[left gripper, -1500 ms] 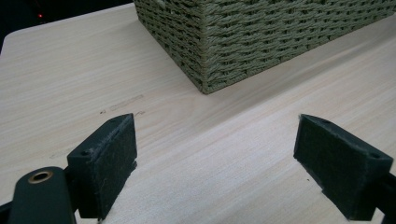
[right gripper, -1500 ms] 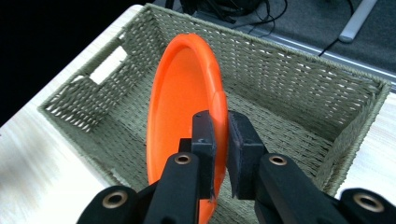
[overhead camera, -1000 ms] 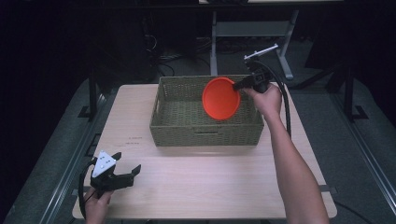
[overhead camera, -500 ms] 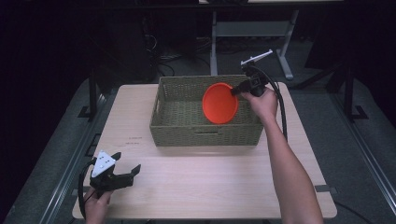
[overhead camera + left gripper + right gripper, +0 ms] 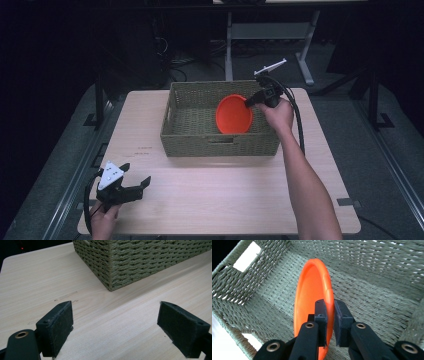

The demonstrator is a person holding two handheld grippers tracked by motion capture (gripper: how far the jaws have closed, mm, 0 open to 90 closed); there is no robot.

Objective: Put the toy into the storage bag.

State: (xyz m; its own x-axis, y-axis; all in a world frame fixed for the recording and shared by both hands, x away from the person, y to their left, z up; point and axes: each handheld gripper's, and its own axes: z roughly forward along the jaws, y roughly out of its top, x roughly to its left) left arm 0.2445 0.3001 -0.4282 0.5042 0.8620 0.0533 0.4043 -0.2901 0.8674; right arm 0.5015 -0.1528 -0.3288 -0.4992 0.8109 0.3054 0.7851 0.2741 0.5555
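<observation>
An orange plate (image 5: 234, 114) stands on edge inside the green woven basket (image 5: 187, 142), toward its right end. My right gripper (image 5: 250, 102) is shut on the plate's rim (image 5: 329, 293), with one black pad on each face. In the right gripper view the plate's lower edge hangs close to the basket floor (image 5: 367, 297); I cannot tell whether it touches. My left gripper (image 5: 131, 181) rests at the table's near left corner, open, with nothing between its pads (image 5: 56, 327). It faces the basket's near corner (image 5: 110, 277).
The basket sits at the middle of the light wooden table (image 5: 225, 195), nearer the far edge. Its handle cut-outs (image 5: 247, 256) show in the end wall. A metal stand (image 5: 230, 35) and cables lie on the dark floor beyond the table.
My right gripper has carried the orange plate down and a little left, from above the basket's rim into the basket. The left gripper has stayed put.
</observation>
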